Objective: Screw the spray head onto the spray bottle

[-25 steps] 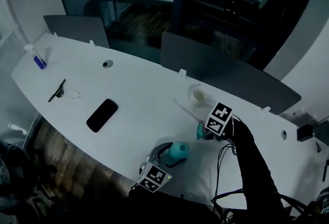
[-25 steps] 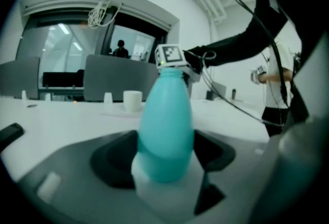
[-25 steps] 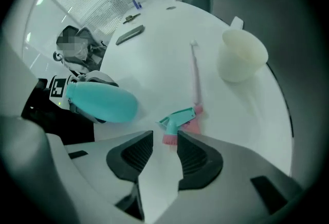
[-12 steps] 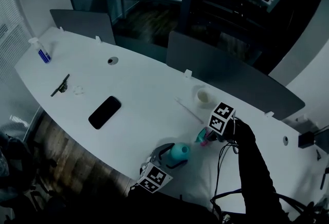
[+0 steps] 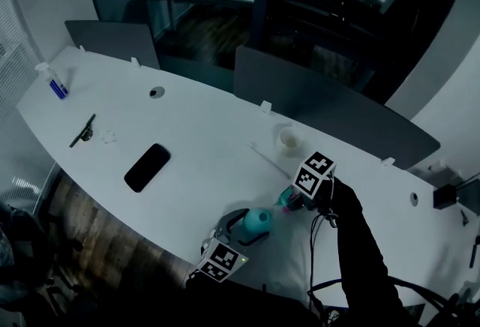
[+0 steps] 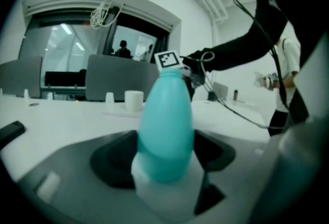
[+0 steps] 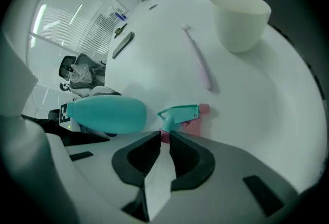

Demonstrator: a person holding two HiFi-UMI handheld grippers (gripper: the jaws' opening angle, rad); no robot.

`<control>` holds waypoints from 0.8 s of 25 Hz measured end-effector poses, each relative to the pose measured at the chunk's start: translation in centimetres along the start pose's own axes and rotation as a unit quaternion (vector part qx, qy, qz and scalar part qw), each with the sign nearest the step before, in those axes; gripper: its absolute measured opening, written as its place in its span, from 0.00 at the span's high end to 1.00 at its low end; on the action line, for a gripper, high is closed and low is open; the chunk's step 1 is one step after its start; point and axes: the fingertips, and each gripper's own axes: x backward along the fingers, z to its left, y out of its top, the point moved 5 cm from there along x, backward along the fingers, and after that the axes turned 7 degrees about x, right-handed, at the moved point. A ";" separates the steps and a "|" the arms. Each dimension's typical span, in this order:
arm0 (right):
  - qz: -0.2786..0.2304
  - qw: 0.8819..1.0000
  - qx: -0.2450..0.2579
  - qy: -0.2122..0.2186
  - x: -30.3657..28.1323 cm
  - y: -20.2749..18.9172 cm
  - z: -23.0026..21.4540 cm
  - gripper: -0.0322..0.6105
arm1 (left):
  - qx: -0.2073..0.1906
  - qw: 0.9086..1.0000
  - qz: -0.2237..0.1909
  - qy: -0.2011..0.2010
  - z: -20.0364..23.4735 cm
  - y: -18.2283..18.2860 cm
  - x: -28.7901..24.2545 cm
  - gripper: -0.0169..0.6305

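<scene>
A teal spray bottle [image 5: 257, 222] without its head is held near the table's front edge, my left gripper [image 5: 246, 229] shut around its body. In the left gripper view the bottle [image 6: 165, 125] fills the space between the jaws, neck pointing away. The teal and pink spray head [image 5: 285, 200] lies on the white table [image 5: 195, 145] just right of the bottle. My right gripper [image 5: 289, 202] points steeply down at it. Its jaws have just been opening a little, and the tips [image 7: 165, 138] still pinch the spray head [image 7: 180, 114] at its pink collar, beside the bottle [image 7: 108, 114].
A white cup [image 5: 289, 139] and a thin pink stick [image 5: 262, 157] lie behind the right gripper. A black phone [image 5: 147, 166], a dark tool [image 5: 82, 130] and a small blue bottle [image 5: 54, 82] sit to the left. Grey partitions [image 5: 300, 104] line the far edge.
The right gripper has shifted slightly left toward the bottle and rolled, now down over the spray head. The left gripper and bottle have stayed put.
</scene>
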 end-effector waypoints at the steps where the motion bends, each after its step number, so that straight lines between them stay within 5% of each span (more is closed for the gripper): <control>1: -0.002 1.000 -0.005 0.006 -0.1 0.1 0.1 0.87 | 0.001 1.000 0.000 0.000 0.0 0.0 0.0 0.44; 10: -0.027 0.996 -0.043 0.068 -2.3 0.9 1.5 0.78 | 0.001 1.000 0.000 0.002 0.0 0.0 0.0 0.44; 20: 0.021 0.998 -0.035 -0.049 -3.8 1.2 3.0 0.74 | 0.009 1.000 -0.005 0.000 0.2 -0.1 0.0 0.44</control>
